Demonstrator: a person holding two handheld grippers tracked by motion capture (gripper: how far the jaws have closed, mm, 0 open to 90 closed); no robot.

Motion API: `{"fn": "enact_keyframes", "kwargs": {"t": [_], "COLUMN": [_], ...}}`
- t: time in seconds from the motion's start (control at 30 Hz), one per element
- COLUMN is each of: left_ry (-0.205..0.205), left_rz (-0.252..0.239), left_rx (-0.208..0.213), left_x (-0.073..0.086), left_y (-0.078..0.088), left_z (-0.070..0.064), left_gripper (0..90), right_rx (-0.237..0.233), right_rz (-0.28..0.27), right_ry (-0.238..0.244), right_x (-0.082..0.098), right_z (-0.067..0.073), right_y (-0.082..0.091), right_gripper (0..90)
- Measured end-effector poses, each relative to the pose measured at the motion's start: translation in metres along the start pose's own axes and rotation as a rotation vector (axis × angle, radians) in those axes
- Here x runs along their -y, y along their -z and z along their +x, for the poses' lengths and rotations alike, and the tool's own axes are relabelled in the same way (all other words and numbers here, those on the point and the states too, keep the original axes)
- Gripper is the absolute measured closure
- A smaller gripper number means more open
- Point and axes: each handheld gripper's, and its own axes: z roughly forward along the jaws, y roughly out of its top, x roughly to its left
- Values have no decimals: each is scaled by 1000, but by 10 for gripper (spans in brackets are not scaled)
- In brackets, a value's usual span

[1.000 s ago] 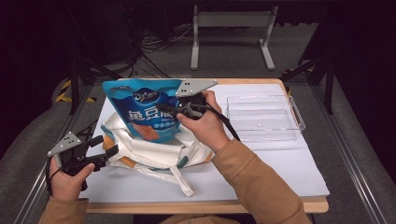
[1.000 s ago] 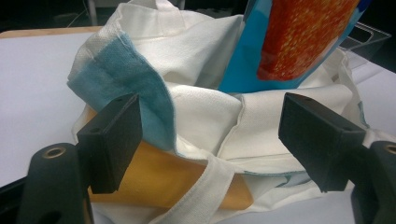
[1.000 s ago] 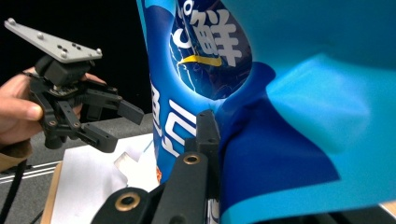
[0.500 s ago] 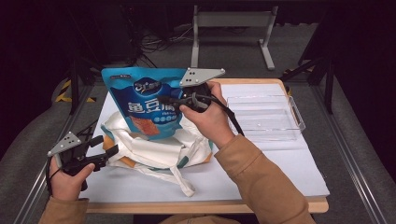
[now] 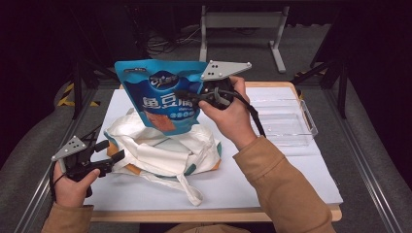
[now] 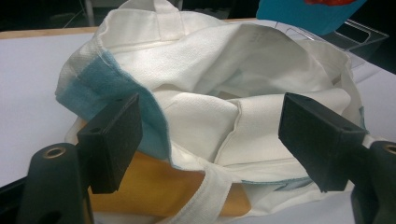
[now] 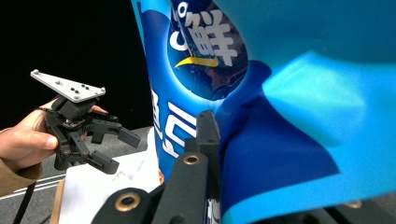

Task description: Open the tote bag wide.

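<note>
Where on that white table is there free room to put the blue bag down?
Bare white mat lies in front of the clear tray, right of the tote bag. The left middle is crowded by the tote and the left gripper.

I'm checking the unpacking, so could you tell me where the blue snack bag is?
In the high view, the blue snack bag hangs mid-table above the white tote bag, clamped in the right gripper.

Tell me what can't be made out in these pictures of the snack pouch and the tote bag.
- Blue snack pouch: in the right gripper view its edges are cut off by the frame; too close to read whole.
- Right gripper: in the high view the hand and grey plate cover most of it; its own view has the far jaw behind the pouch.
- White tote bag: its inside bottom is hidden by folds in the left gripper view.
- Clear tray: contents too faint to tell.
</note>
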Motion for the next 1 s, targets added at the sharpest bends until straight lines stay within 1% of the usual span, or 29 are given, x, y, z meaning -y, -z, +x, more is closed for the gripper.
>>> {"fn": "enact_keyframes", "kwargs": {"t": [0.1, 0.27, 0.37, 0.4, 0.47, 0.5, 0.57, 0.7, 0.83, 0.93, 1.0], "left_ry": [-2, -6, -4, -3, -5, -6, -7, -3, -6, -4, 0], "left_rz": [-1, 11, 17, 17, 18, 20, 24, 26, 28, 31, 29], "left_rx": [4, 13, 11, 10, 7, 7, 6, 2, 2, -1, -3], "left_x": [-2, -1, -1, 0, 0, 0, 0, 1, 2, 3, 3], "left_y": [-3, -7, -8, -8, -8, -8, -9, -8, -8, -7, -6], "left_z": [-1, -2, -2, -2, -2, -2, -3, -3, -3, -3, -3], "left_gripper": [222, 221, 221, 221, 222, 221, 221, 221, 221, 221, 221], "right_rx": [15, 34, 41, 41, 48, 53, 54, 62, 80, 81, 90], "right_rz": [-2, -1, 2, 2, 1, -4, -7, 2, 6, 5, -1], "right_ry": [0, -11, -6, -6, -10, -12, -15, -13, -17, -21, -27], "right_x": [-1, 0, 2, 2, 4, 5, 7, 8, 9, 10, 11], "right_z": [-3, -11, -17, -17, -21, -25, -29, -36, -42, -44, -48], "right_y": [9, 26, 35, 35, 42, 49, 55, 66, 77, 80, 86], "right_gripper": [897, 897, 897, 897, 897, 896, 897, 896, 896, 896, 896]}}
